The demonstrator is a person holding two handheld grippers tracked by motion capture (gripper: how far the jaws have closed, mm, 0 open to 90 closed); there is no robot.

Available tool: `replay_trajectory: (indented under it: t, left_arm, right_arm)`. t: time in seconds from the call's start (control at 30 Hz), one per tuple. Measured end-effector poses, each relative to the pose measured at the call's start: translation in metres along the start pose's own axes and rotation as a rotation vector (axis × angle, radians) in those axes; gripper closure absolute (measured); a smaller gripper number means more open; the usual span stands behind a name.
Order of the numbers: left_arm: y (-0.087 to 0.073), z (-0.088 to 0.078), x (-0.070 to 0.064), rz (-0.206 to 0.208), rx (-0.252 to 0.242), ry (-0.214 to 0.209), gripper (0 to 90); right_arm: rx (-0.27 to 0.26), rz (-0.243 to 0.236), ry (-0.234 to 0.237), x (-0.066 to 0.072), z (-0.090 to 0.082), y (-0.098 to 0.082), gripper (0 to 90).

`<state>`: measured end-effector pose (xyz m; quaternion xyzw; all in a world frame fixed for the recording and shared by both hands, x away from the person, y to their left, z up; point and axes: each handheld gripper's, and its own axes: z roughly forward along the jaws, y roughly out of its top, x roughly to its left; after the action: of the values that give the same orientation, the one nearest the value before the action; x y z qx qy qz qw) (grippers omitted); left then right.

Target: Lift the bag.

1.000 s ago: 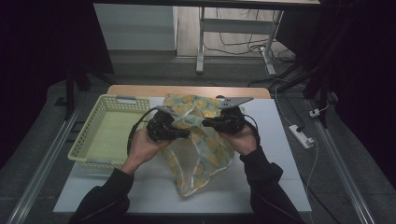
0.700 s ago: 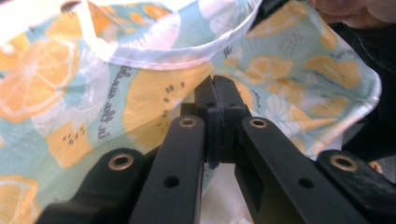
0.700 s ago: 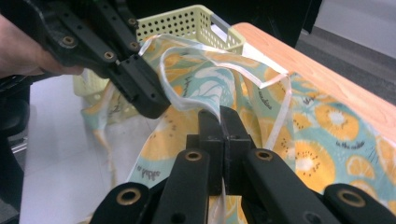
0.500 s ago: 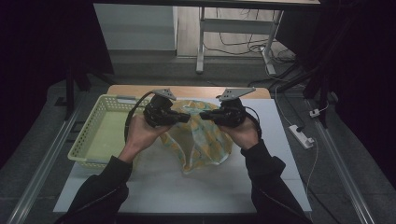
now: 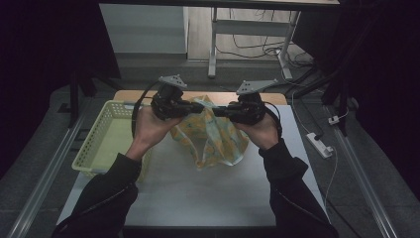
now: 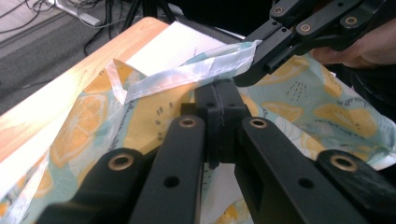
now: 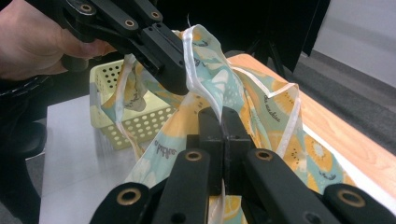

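Observation:
A lemon-print cloth (image 5: 213, 139), teal and yellow with a white hem, hangs between both grippers above the white table (image 5: 198, 188). My left gripper (image 5: 198, 107) is shut on its upper edge (image 6: 187, 77), jaws pressed together on the fabric. My right gripper (image 5: 218, 112) is shut on the same hem (image 7: 198, 74) a short way along. The two grippers face each other, tips close together. In the left gripper view the right gripper (image 6: 261, 60) pinches the hem just beyond my jaws. In the right gripper view the left gripper (image 7: 173, 70) holds the hem above mine. The cloth's lower part drapes onto the table.
A pale yellow perforated basket (image 5: 104, 144) stands at the table's left, seen too in the right gripper view (image 7: 135, 116). A wooden strip (image 5: 277, 98) edges the table's far side. A power strip (image 5: 319, 145) lies on the floor to the right.
Both hands have risen and lifted the cloth's top edge off the table. The cloth now hangs stretched below the grippers instead of lying bunched.

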<state>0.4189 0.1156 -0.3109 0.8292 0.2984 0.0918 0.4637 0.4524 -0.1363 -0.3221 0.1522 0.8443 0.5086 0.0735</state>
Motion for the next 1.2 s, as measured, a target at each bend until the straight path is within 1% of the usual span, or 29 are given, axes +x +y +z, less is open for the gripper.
replay_trajectory:
  t: [0.03,0.17,0.2,0.43,0.57,0.7,0.77,0.83,0.9,0.93,1.0,1.07,1.2]
  left_arm:
    - [0.002,-0.001,0.000,-0.003,-0.007,-0.005,89.7]
    - [0.012,-0.008,0.000,0.001,-0.027,-0.002,89.7]
    - [0.014,-0.009,0.000,0.007,-0.028,0.008,89.7]
    - [0.033,-0.022,0.000,0.016,-0.049,0.034,89.7]
    - [0.043,-0.028,0.001,0.020,-0.053,0.062,89.7]
    - [0.050,-0.033,0.002,0.022,-0.072,0.081,89.7]
    - [0.052,-0.034,0.003,0.031,-0.087,0.093,89.7]
    - [0.053,-0.034,0.006,0.032,-0.109,0.090,89.6]
    - [0.050,-0.030,0.010,0.035,-0.110,0.085,89.6]
    - [0.048,-0.026,0.011,0.040,-0.101,0.088,89.5]
    - [0.041,-0.019,0.015,0.041,-0.095,0.090,89.5]
    - [0.035,-0.013,0.021,0.031,-0.088,0.081,89.5]
    - [0.023,0.000,0.026,0.040,-0.065,0.086,89.3]
  right_arm:
    - [-0.001,-0.004,-0.002,0.000,-0.001,0.003,89.5]
    - [-0.016,-0.013,-0.008,0.001,-0.008,0.013,89.5]
    - [-0.020,-0.014,-0.009,0.001,-0.011,0.016,89.5]
    - [-0.036,-0.034,-0.045,0.002,-0.024,0.033,89.5]
    - [-0.041,-0.041,-0.062,0.002,-0.029,0.043,89.5]
    - [-0.049,-0.048,-0.069,0.004,-0.032,0.051,89.6]
    - [-0.056,-0.054,-0.070,0.006,-0.034,0.055,89.6]
    - [-0.060,-0.058,-0.071,0.007,-0.034,0.057,89.6]
    - [-0.064,-0.053,-0.064,0.009,-0.032,0.057,89.6]
    - [-0.056,-0.053,-0.065,0.009,-0.030,0.056,89.5]
    - [-0.036,-0.051,-0.068,0.008,-0.023,0.049,89.5]
    - [-0.029,-0.035,-0.056,0.004,-0.015,0.041,89.5]
    - [-0.005,-0.003,-0.055,-0.005,-0.002,0.026,89.4]
